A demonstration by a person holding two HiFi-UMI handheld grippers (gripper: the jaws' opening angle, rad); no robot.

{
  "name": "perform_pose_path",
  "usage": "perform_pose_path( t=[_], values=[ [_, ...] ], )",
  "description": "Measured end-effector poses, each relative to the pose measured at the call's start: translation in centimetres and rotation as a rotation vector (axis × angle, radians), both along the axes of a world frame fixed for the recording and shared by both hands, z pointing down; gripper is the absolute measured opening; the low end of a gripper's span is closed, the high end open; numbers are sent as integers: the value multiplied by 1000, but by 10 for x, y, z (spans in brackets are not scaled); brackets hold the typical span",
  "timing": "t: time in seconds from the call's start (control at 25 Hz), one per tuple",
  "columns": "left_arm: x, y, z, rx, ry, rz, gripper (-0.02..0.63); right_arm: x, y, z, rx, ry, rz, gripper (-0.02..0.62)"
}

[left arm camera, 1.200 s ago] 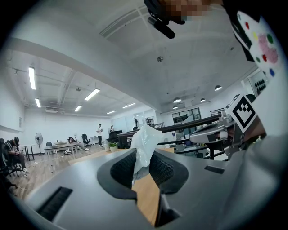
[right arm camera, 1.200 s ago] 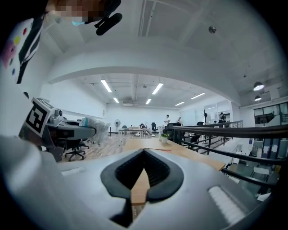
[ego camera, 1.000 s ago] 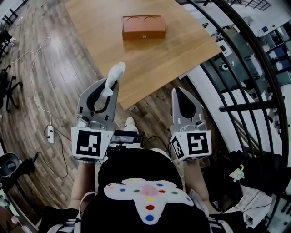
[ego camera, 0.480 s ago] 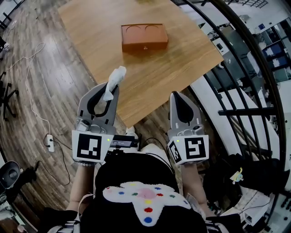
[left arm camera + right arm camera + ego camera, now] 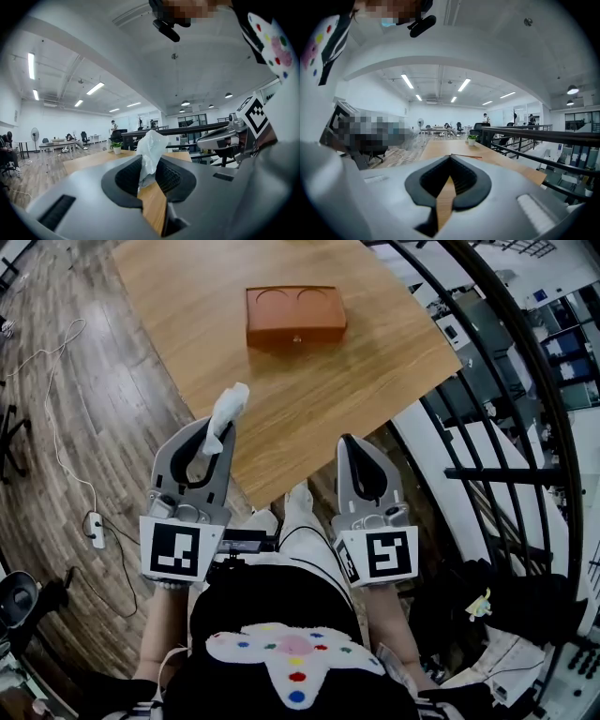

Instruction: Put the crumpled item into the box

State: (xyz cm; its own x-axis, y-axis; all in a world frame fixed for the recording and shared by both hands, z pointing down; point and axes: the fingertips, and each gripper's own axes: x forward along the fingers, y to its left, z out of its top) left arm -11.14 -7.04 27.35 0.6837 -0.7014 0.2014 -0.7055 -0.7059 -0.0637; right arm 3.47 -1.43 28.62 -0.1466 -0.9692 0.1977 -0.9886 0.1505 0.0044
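Advance to the near edge of the surface (image 5: 375, 362); left claw (image 5: 221, 430) pinches the crumpled white item (image 5: 230, 404); right claw (image 5: 354, 442) pressed together, empty; brown box (image 5: 295, 315) still far ahead.

A: What carries everything here?

B: A pale wooden table (image 5: 281, 399), standing on a dark plank floor (image 5: 122, 427).

A: And what lies on the table?

B: A closed orange-brown box (image 5: 295, 317) with two round recesses in its lid, towards the far side and away from every edge. A small potted plant (image 5: 472, 139) seems to stand at the far end.

A: And on the floor?

B: To the left, a thin white cable (image 5: 47, 404) winds nearward to a white power strip (image 5: 93, 530).
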Motion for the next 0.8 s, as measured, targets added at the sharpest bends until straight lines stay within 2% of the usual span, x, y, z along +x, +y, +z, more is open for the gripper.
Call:
perform_pose_path(
  t=[0.56,0.64,0.8],
  values=[
    [14,-14,18,-27,-18,-72,69,7,-39,23,-35,-22,-116,9],
    [20,-20,19,-30,-23,-86,69,12,-48,27,-50,-30,-133,93],
    [27,-38,20,-50,-29,-123,69,20,-74,31,-72,-26,-170,98]
  ],
)
